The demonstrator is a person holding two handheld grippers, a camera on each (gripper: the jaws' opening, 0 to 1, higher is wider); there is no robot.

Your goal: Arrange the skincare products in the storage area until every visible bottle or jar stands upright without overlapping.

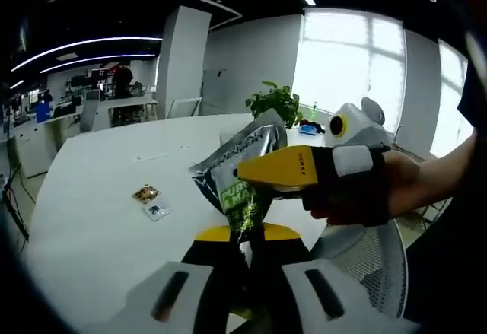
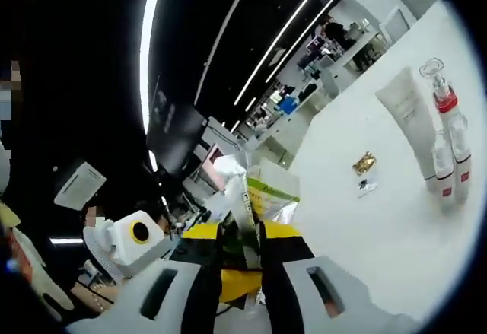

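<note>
Right now both my left claw (image 1: 247, 252) and right claw (image 2: 242, 262) clench one crinkled silver-and-green foil pouch (image 1: 242, 170) above the white counter (image 1: 99, 197); next I'd stand it beside the white tube (image 2: 407, 117).

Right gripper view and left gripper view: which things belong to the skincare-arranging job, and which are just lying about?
Job:
- white tube
- two red-capped pump bottles
- silver pouch, clamped by left gripper and right gripper

Lying about:
- small sachets on white table
- potted plant
- mesh chair
</note>
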